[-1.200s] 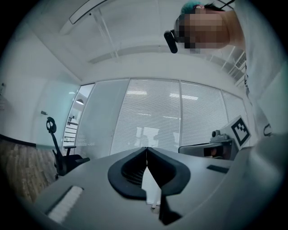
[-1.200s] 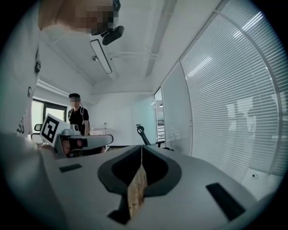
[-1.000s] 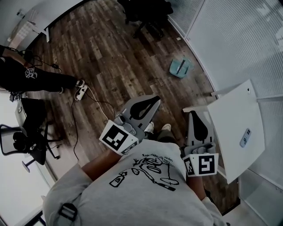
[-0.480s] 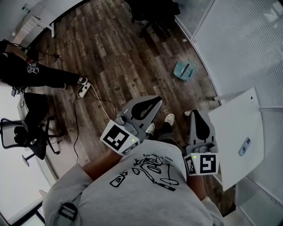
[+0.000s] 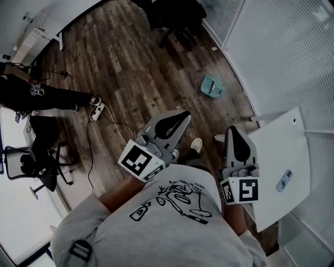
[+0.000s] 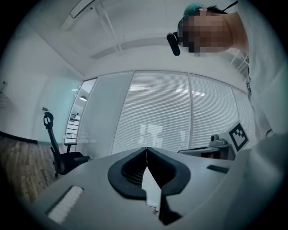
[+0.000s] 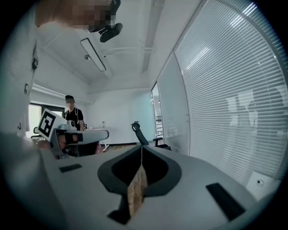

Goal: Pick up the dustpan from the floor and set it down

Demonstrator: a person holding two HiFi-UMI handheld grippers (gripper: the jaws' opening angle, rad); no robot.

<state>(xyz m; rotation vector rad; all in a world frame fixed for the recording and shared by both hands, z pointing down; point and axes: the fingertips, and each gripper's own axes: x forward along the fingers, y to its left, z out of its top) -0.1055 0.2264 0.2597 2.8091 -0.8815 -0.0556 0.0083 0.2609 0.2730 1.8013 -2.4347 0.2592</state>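
Observation:
The teal dustpan (image 5: 213,85) lies on the dark wood floor close to the glass wall, ahead of me and slightly right. My left gripper (image 5: 183,116) is held out level at waist height, well short of the dustpan, jaws shut with nothing in them. My right gripper (image 5: 233,130) is beside it, next to the white table's edge, also shut and empty. In the left gripper view the jaw tips (image 6: 146,148) meet against the blinds. The right gripper view shows its tips (image 7: 142,147) closed too. Neither gripper view shows the dustpan.
A white table (image 5: 276,151) with a small phone-like thing (image 5: 284,180) stands at my right. A black office chair (image 5: 175,15) is further ahead. A power strip (image 5: 97,107) with cables lies left, near a person in black (image 5: 42,94). Another chair (image 5: 31,167) stands far left.
The floor and table have shifted a little in the head view as I move forward. Both grippers stay shut and keep their place in front of my body. The dustpan lies still.

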